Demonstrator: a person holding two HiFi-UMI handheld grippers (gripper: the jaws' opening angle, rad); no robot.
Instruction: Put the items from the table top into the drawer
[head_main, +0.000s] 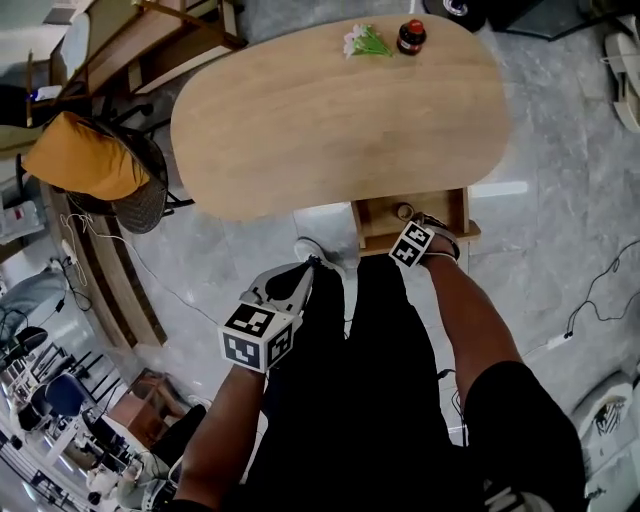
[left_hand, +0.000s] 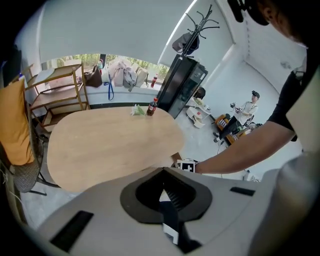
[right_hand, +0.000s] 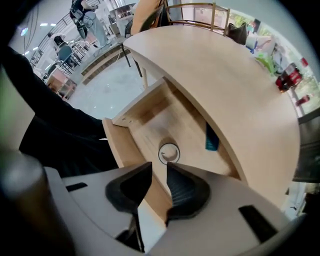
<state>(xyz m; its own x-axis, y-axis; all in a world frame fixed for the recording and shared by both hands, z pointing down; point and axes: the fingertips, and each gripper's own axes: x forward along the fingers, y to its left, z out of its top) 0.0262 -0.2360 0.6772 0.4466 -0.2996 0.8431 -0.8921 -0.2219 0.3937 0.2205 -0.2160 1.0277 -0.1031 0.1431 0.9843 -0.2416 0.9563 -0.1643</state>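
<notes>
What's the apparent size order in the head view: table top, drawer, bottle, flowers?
1. table top
2. drawer
3. flowers and bottle: they look about alike, so I'm not ranking them.

The left gripper (left_hand: 163, 172) hangs low at the near left, jaws closed together and empty, forearm (head_main: 222, 430) bent. The right arm (head_main: 468, 318) reaches forward; the right gripper (right_hand: 159, 172) has its jaws clamped astride the drawer front (right_hand: 131, 150).

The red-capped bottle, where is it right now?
In the head view the red-capped bottle stands at the far edge of the table, just right of the flowers, well away from the drawer.
</notes>
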